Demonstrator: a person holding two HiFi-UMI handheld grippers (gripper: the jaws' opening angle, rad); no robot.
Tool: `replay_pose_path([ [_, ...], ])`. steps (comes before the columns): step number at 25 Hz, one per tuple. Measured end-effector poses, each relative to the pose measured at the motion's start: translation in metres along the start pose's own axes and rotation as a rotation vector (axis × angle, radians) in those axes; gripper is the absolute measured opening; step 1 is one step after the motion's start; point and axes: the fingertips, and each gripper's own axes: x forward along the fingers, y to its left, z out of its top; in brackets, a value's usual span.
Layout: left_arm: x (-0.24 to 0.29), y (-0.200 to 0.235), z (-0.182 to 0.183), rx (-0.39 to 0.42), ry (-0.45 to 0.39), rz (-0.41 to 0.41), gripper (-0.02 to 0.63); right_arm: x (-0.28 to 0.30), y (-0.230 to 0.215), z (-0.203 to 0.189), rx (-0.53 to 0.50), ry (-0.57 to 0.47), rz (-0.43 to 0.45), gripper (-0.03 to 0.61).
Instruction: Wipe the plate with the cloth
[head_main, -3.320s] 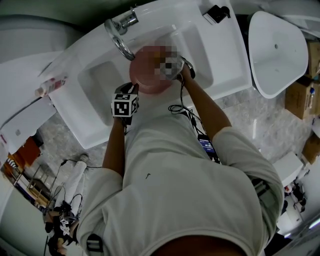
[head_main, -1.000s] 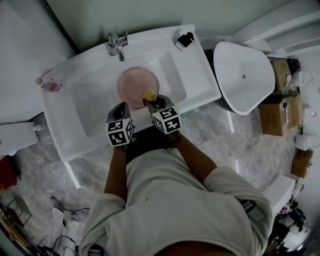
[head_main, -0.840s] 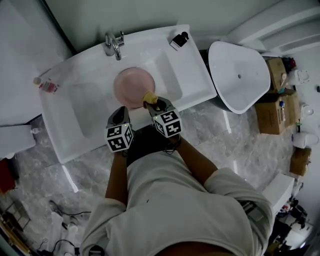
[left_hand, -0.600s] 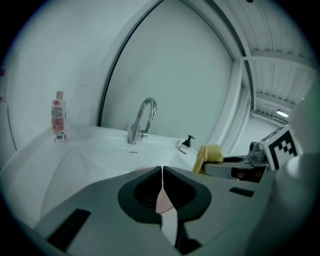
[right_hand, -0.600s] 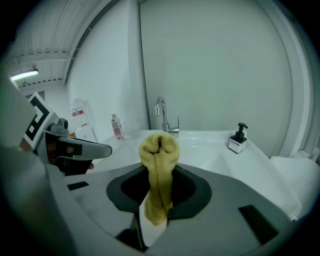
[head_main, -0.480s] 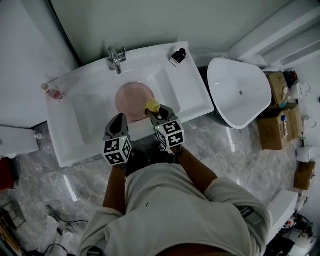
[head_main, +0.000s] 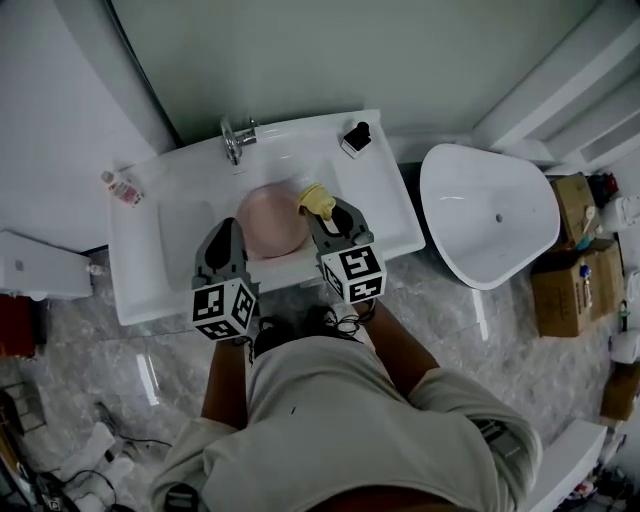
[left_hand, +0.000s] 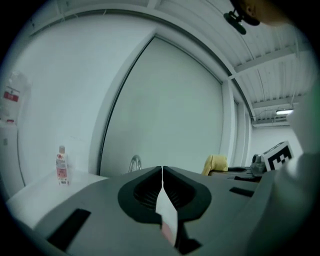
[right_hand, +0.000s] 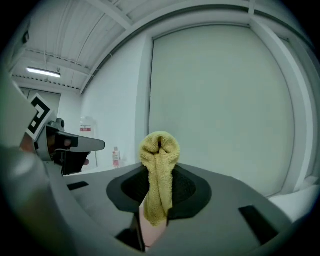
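**Cloth gripped and ready, plate waiting in the sink**

The right gripper (right_hand: 161, 167) is clamped tight on a yellow terry cloth (right_hand: 158, 185). The cloth is folded, with a rounded loop standing proud of the jaw tips. The left gripper (left_hand: 162, 167) has its jaws pressed together at the tips and holds nothing. Both grippers hover above the near edge of the white ceramic sink (head_main: 170, 235), pointing toward the far wall and not down at the work.

The round pink plate (head_main: 268, 225) lies flat in the sink. It sits below and between the two grippers, just on the near side of the chrome faucet (head_main: 238, 140). A small clear bottle with a red label (head_main: 120, 186) stands well off to the left on the sink's counter ledge.

The step in hand looks like bringing the cloth down onto the plate. To do it well:

- Tip the right gripper downward so the protruding loop of cloth meets the plate, not the hard jaw tips.
- Keep the clamp firm so the cloth does not slip out under friction.
- Wipe in overlapping strokes from the centre out to the rim.
- The plate will probably slide on the smooth ceramic, so rest the left gripper against its left edge.
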Motion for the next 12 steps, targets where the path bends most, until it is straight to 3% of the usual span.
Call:
replay_pose_path([
  [5,-0.006,-0.020,0.043,0.107,-0.095,0.018,0.026,-0.015,-0.011,0.039,-0.043,-0.101,-0.006,0.086],
  [12,-0.011,-0.027,0.060,0.140,-0.139,0.038,0.025,-0.024,-0.010,0.066,-0.074,-0.155,-0.002,0.086],
])
